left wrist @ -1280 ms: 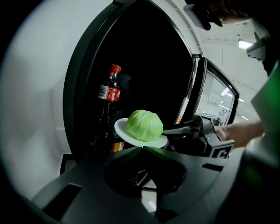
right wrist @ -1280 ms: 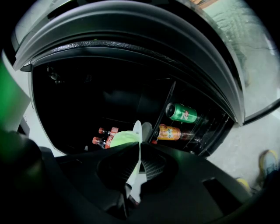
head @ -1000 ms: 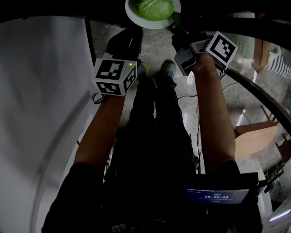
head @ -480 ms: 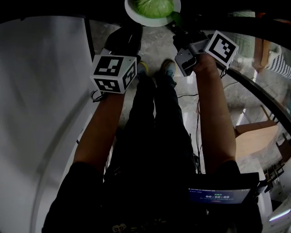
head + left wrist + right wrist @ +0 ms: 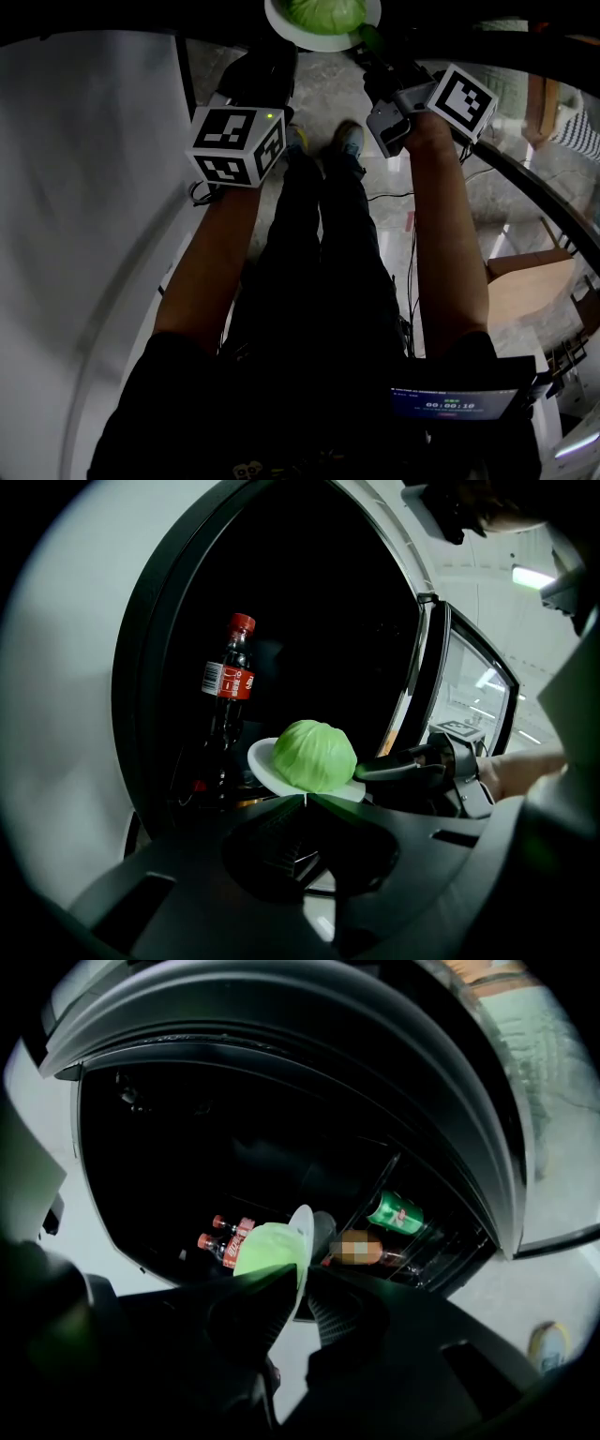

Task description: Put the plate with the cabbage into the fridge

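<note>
Your right gripper (image 5: 300, 1277) clamps the rim of the plate (image 5: 261, 761), which carries the cabbage (image 5: 314, 755) at the open fridge (image 5: 319, 611) mouth, near a cola bottle (image 5: 228, 700). Your left gripper (image 5: 305, 801) is closed and empty, just beneath the plate.

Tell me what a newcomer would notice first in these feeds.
The bright green cabbage on its white plate stands out first, pinched at the rim by the right claw in front of the open fridge and its dark interior. Next come the red-capped cola bottle standing inside, left of the plate in the left gripper view, and a green can in the racks in the right gripper view.
</note>
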